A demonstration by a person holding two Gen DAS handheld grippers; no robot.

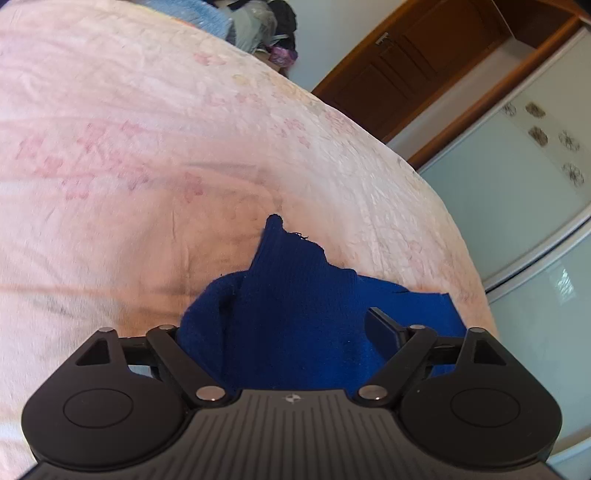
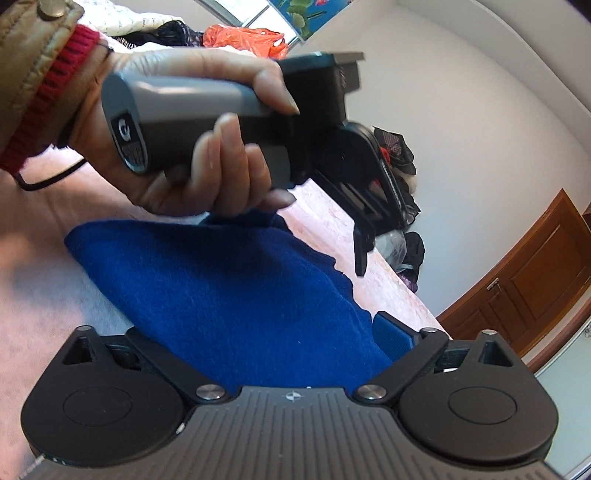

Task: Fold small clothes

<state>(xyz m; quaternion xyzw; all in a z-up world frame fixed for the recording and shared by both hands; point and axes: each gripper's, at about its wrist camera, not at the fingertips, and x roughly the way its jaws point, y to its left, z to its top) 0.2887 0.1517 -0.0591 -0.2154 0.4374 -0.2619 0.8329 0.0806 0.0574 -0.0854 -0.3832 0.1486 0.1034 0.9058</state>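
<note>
A small blue knitted garment (image 1: 291, 306) lies bunched on the pink bedspread (image 1: 147, 147). My left gripper (image 1: 295, 332) has its jaws wide apart; the blue cloth fills the gap and covers the left finger, while the right finger (image 1: 380, 326) shows. In the right wrist view the garment (image 2: 229, 288) fills the wide gap of my right gripper (image 2: 280, 343); only its right pad (image 2: 391, 334) shows. The left gripper (image 2: 360, 251), held in a hand (image 2: 192, 122), hangs above the garment's far edge.
The bed's edge (image 1: 443, 229) curves to the right, with a wooden door (image 1: 413, 62) and sliding wardrobe panels (image 1: 517, 184) beyond. Piled clothes and bags (image 1: 258, 26) sit at the bed's far end. An orange plastic bag (image 2: 243, 38) lies on the bed behind the hand.
</note>
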